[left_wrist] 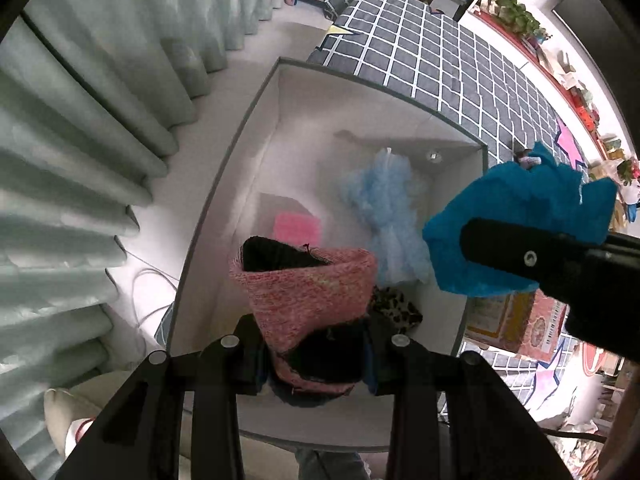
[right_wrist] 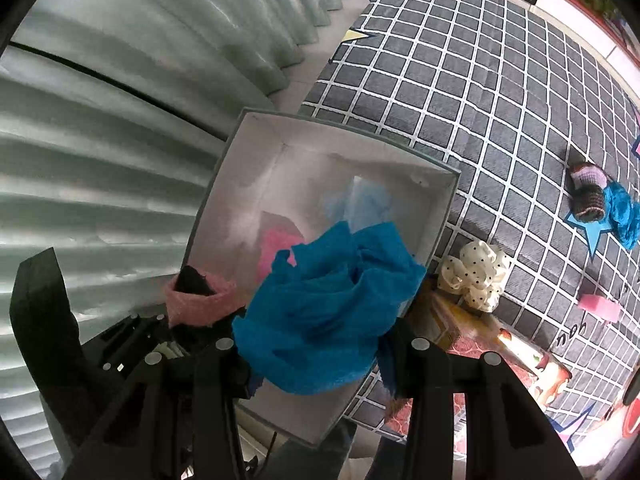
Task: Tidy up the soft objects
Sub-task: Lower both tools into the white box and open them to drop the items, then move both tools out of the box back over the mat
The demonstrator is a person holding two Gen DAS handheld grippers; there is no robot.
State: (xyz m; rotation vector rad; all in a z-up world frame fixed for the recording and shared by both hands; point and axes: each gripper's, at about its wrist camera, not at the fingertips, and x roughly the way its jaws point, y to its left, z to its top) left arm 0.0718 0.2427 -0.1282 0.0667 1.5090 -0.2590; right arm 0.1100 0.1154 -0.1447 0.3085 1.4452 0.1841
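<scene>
The left hand-held gripper [left_wrist: 316,354] is grasping a pink knitted piece with a black lining [left_wrist: 308,296], holding it over the near end of the white box [left_wrist: 256,128]. The right hand-held gripper [right_wrist: 320,344] is clenching a bright blue cloth [right_wrist: 328,312] and hanging it above the same box, nearer its right wall [right_wrist: 440,216].

Inside the box, a pale blue fluffy item [left_wrist: 384,208] is lying toward the far right corner, a pink sponge [left_wrist: 296,228] is sitting on the bottom near the middle, and a leopard-print piece [left_wrist: 396,308] is peeking out just beside the held knit. From the left wrist view the pink knit is covering part of the sponge; from the right wrist view the blue cloth is hiding much of the box floor.

The box is standing on the floor between the pale green curtain [right_wrist: 100,160] and the grey checked mat [right_wrist: 500,100]. On the mat, to the right of the box, a cream polka-dot scrunchie [right_wrist: 476,276] is lying close to the box wall. Farther off, a dark crocheted item with a pink top [right_wrist: 586,192] is touching a second blue ruffled piece [right_wrist: 624,216], and one more pink sponge [right_wrist: 600,308] is lying apart from them. That is making two pink sponges, three blue soft things, and one each of the others.
</scene>
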